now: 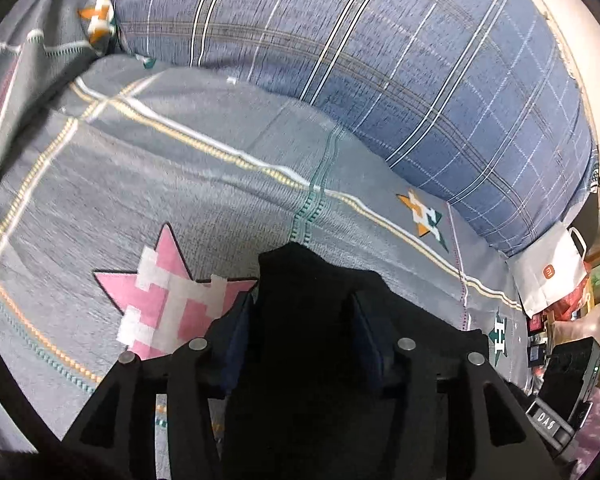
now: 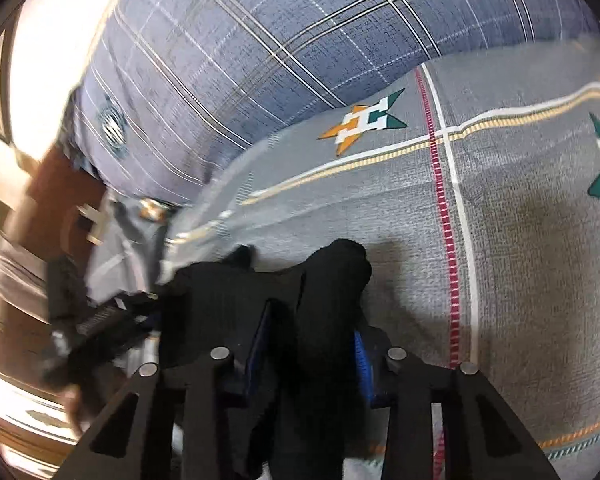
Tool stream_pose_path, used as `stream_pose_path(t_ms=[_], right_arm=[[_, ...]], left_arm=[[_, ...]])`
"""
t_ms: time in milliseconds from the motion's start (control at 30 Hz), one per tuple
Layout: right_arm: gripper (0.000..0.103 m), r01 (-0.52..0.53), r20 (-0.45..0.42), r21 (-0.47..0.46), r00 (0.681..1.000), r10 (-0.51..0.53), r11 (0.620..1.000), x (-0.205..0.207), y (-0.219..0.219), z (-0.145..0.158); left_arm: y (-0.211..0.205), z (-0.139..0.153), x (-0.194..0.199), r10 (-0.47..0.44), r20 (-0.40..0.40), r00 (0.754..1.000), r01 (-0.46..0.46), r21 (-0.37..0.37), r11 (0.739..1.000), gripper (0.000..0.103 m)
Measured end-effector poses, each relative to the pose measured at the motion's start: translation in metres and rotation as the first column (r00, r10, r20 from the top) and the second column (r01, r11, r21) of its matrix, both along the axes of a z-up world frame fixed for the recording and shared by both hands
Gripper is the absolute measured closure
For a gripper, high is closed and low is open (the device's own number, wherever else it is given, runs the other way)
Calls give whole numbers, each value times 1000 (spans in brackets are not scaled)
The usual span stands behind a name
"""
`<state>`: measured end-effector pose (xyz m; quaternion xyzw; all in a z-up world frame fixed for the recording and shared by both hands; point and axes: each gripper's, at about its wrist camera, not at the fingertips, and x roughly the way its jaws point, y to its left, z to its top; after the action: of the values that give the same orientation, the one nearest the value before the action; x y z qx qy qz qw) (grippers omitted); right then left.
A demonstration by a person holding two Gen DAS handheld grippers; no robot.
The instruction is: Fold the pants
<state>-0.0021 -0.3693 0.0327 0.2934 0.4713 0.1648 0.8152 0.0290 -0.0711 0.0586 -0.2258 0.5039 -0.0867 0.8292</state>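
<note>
The black pants [image 1: 300, 280] lie bunched on the grey star-print bedsheet [image 1: 180, 184]. In the left wrist view a mound of the black cloth rises between the fingers of my left gripper [image 1: 302, 320]. Its jaws stand well apart around the cloth, and I see no firm pinch. In the right wrist view a hump of the same pants [image 2: 336, 272] sits between the fingers of my right gripper [image 2: 312, 344]. There too the jaws are apart, with the blue pad [image 2: 362, 360] beside the cloth. The rest of the pants is hidden under the grippers.
A big blue plaid pillow [image 1: 380, 60] lies across the far side of the bed, also seen as the plaid pillow [image 2: 280, 40]. A white paper bag [image 1: 552, 272] and dark boxes stand past the bed's right edge. Brown wooden furniture [image 2: 32, 200] is at the left.
</note>
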Motion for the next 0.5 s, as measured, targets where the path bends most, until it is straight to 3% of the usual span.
stream_pose_path(t_ms=[67, 133, 200, 333, 433, 500], right_arm=[[62, 23, 5, -32, 1000, -23, 999, -5, -1, 8], [51, 37, 24, -38, 999, -36, 999, -14, -2, 19], [31, 27, 54, -13, 998, -26, 1000, -28, -1, 30], [30, -3, 26, -52, 1000, 4, 999, -54, 16, 21], [30, -43, -39, -191, 999, 36, 981, -59, 37, 3], [30, -54, -75, -234, 996, 37, 971, -57, 39, -10]], left_arm=[[0, 10, -10, 6, 47, 999, -8, 48, 999, 52], [-1, 21, -24, -7, 83, 997, -4, 131, 991, 50], [1, 23, -37, -12, 92, 996, -5, 179, 984, 45], [-1, 5, -67, -31, 38, 999, 24, 184, 983, 45], [-9, -14, -68, -48, -25, 999, 52, 217, 975, 45], [-12, -17, -68, -55, -17, 998, 57, 246, 968, 41]])
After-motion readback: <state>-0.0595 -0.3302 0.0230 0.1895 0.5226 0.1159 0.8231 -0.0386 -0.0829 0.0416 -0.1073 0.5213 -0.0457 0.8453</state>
